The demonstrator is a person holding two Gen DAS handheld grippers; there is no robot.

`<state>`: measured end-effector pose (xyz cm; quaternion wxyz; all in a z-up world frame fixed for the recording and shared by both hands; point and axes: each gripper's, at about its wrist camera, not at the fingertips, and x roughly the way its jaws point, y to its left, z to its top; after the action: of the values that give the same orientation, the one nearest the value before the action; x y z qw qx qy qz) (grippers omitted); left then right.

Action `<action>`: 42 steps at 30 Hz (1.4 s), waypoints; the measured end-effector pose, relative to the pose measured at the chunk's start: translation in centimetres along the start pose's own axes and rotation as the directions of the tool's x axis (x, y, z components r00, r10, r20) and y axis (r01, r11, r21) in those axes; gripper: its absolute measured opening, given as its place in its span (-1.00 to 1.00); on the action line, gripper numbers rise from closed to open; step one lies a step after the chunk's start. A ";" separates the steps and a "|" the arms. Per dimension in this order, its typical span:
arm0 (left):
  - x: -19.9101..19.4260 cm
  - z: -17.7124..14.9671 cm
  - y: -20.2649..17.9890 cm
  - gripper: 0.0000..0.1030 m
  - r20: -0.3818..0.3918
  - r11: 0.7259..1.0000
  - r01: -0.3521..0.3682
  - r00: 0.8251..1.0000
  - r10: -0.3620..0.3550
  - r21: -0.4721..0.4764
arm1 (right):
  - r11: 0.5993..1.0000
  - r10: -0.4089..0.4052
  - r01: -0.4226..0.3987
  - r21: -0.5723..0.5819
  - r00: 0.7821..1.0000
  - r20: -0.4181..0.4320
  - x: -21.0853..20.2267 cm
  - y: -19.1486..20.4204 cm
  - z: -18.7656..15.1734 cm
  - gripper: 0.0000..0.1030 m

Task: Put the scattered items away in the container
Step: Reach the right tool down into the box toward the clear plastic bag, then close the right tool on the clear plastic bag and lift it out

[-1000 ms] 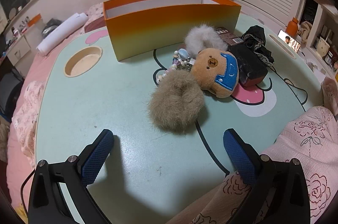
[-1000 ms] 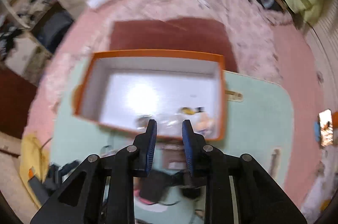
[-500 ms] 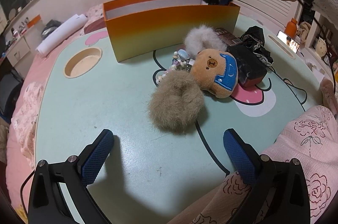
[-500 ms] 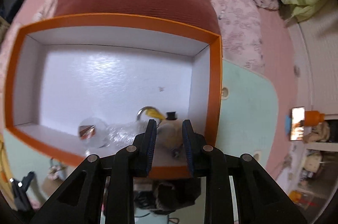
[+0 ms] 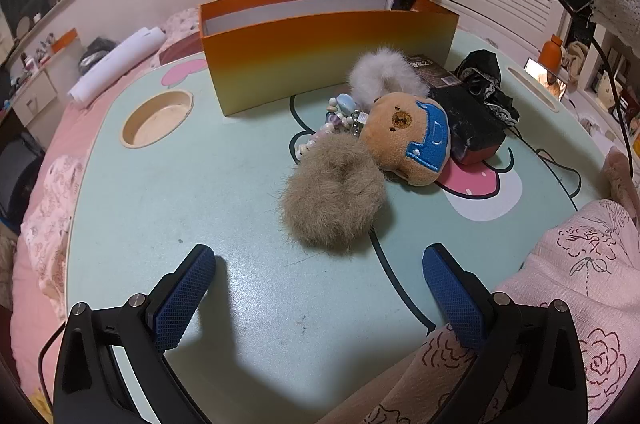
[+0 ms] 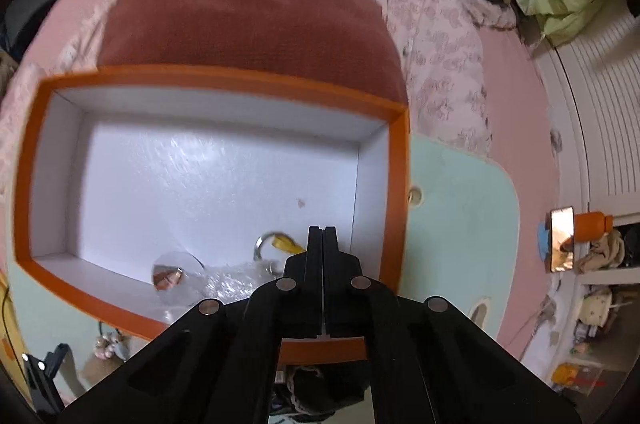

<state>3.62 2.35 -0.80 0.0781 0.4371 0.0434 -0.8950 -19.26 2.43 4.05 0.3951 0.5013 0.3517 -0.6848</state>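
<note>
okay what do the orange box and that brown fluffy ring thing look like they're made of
Orange box: likely cardboard with a smooth printed coat, judging by its thin, flat, sharply folded walls, orange fading to yellow outside, white inside. Brown fluffy ring: looks like faux or real fur over a soft band, probably a hair scrunchie; long matte fibres stick out all round and a dimple marks its centre. Which fur, the pictures cannot tell.
</note>
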 end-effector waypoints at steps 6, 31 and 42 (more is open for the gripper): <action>0.0 0.0 0.0 0.99 0.000 1.000 0.000 1.000 0.000 0.000 | 0.999 0.052 -0.053 -0.012 0.996 -0.069 -0.8 0.1 -0.2 -0.90; 0.0 0.1 0.0 0.99 0.005 1.000 -0.001 1.000 0.001 0.003 | 0.994 -0.111 0.113 0.005 0.983 -0.148 3.9 0.6 1.3 -0.78; 0.0 0.2 0.1 0.99 0.006 1.000 0.000 1.000 0.000 0.002 | 0.994 0.092 -0.089 0.058 0.994 -0.053 0.9 -2.0 1.8 -0.45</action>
<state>3.42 2.19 -0.69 0.0778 0.4344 0.0421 -0.8963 -21.99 1.53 3.78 0.4017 0.5461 0.3204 -0.6616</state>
